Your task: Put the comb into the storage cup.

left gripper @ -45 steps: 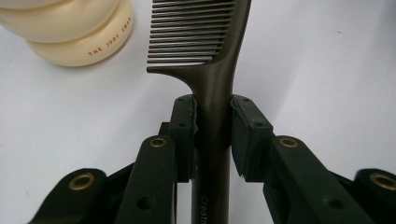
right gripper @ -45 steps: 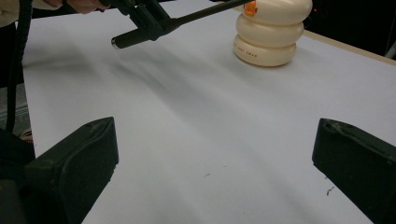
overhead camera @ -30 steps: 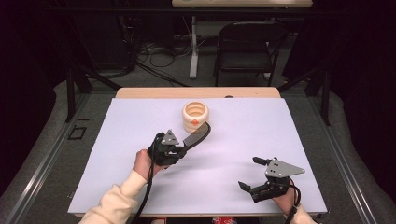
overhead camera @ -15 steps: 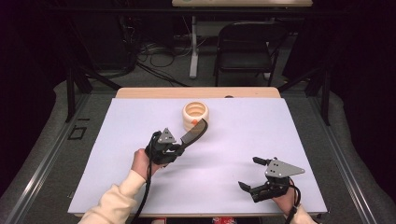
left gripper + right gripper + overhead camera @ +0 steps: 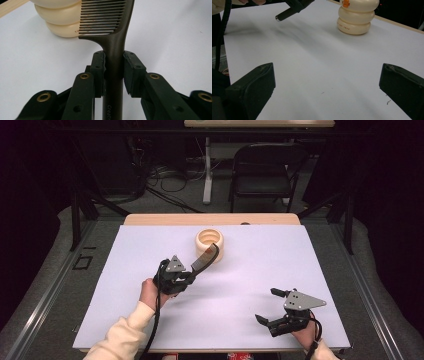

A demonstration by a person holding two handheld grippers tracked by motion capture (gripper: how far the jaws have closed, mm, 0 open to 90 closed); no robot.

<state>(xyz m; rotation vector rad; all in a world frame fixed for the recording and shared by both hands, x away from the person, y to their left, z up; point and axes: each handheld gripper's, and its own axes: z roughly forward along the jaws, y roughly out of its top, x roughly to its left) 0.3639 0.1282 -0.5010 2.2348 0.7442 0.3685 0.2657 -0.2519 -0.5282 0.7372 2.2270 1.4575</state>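
Nothing much has moved. Left gripper (image 5: 187,276) clamps the dark plastic comb (image 5: 107,22) by its handle, teeth near the cream ribbed plastic holder (image 5: 210,245). Next, I think: lift it higher, over the holder's opening. Right gripper (image 5: 269,308) rests open on the white table (image 5: 300,255).

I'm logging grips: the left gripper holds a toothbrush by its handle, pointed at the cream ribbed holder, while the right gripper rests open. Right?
Not a toothbrush: the left gripper clamps a dark comb, teeth plain in the left gripper view. The rest stands.
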